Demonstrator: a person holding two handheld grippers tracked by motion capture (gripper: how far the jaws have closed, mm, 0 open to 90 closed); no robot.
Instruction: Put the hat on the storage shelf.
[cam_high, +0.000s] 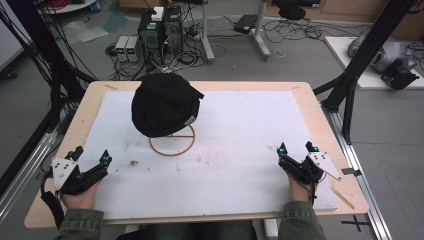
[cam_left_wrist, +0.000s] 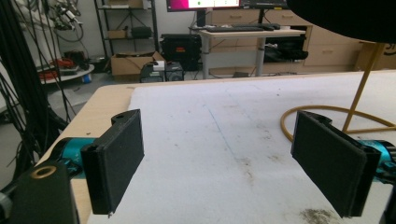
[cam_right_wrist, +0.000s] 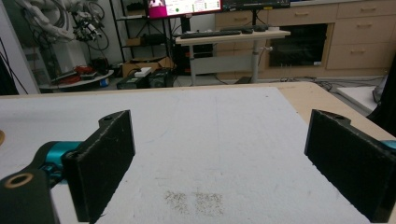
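Note:
A black cap (cam_high: 165, 104) hangs on a thin gold wire stand with a ring base (cam_high: 171, 144) at the middle left of the white mat (cam_high: 240, 140). In the left gripper view the cap's underside (cam_left_wrist: 345, 18) and the stand's rod (cam_left_wrist: 362, 88) show at the upper right. My left gripper (cam_high: 91, 154) rests near the front left corner, open, nothing between its pads (cam_left_wrist: 114, 163). My right gripper (cam_high: 297, 147) rests at the front right, open as well, its pads (cam_right_wrist: 100, 163) wide apart over bare mat.
The mat lies on a wooden table (cam_high: 75, 125). Small dirt marks (cam_high: 134, 162) dot the mat near the left gripper. Black frame posts (cam_high: 350, 85) rise beside the table's right edge, and cables and computer boxes (cam_high: 160, 30) sit on the floor beyond.

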